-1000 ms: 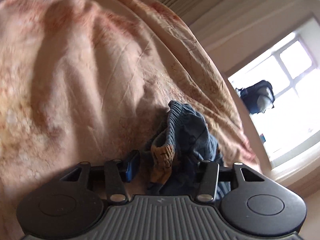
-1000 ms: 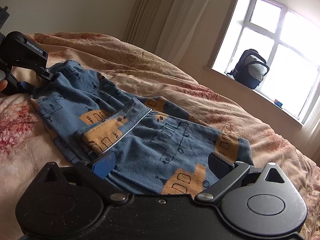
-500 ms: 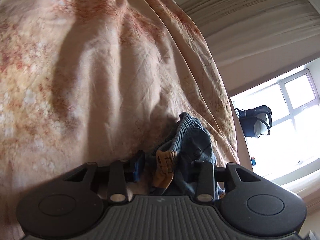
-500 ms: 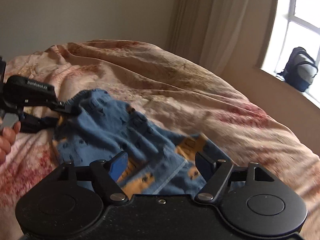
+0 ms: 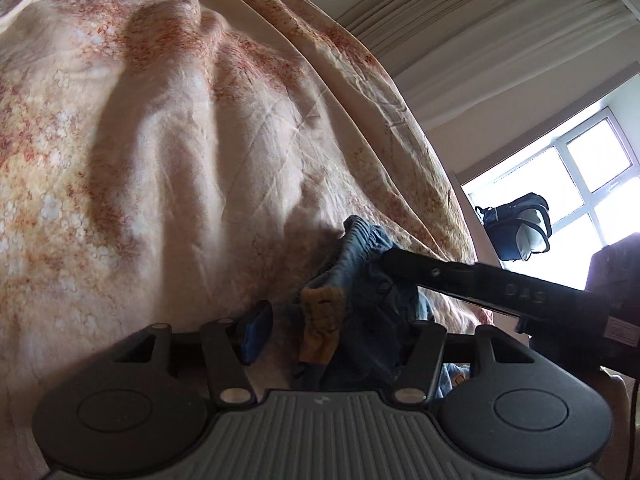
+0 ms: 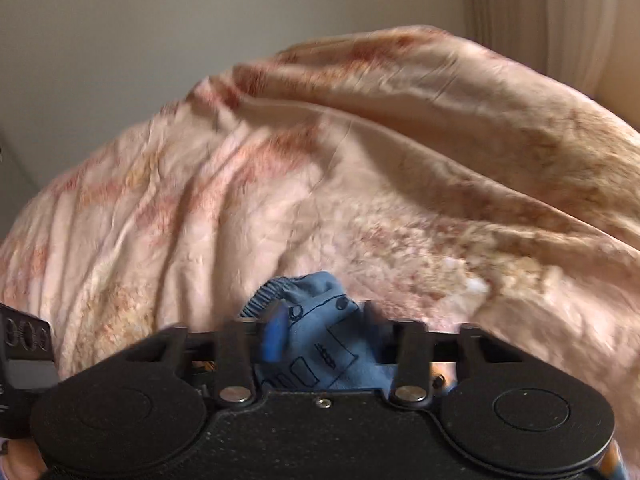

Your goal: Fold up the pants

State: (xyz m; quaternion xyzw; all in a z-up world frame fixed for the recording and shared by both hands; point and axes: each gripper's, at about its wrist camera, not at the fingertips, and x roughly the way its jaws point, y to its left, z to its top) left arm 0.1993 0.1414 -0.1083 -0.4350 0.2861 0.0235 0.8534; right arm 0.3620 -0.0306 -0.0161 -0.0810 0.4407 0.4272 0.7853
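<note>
While no box or basket shows in either view, the one thing that carries anything is the bed, spread with a rumpled peach bedspread (image 5: 168,168) printed with reddish flowers, and on it lie the blue pants (image 5: 360,280) with orange patches and dark line drawings. From the left wrist view the pants sit bunched in a heap near the side of the bed that faces the window (image 5: 592,184), their ribbed waistband standing up at the top of the heap; beyond them the bedspread runs broad and bare toward the far edge, with deep folds but nothing lying on it. A dark backpack (image 5: 516,226) rests on the sill past that side, and pale curtains (image 5: 480,40) hang beside it. The left gripper (image 5: 340,330) has just been opening: its blue left pad stands clear of the cloth with bedspread showing in the gap, while the right finger is hidden behind the heap, so the bunch sits between the jaws without a visible squeeze. The right gripper (image 6: 324,326) has just been closing and is now narrow, its blurred blue pad and dark opposite finger pressed against a fold of the pants near the waistband. In the left wrist view its black body reaches in from the right, and its fingers meet the top of the heap.
</note>
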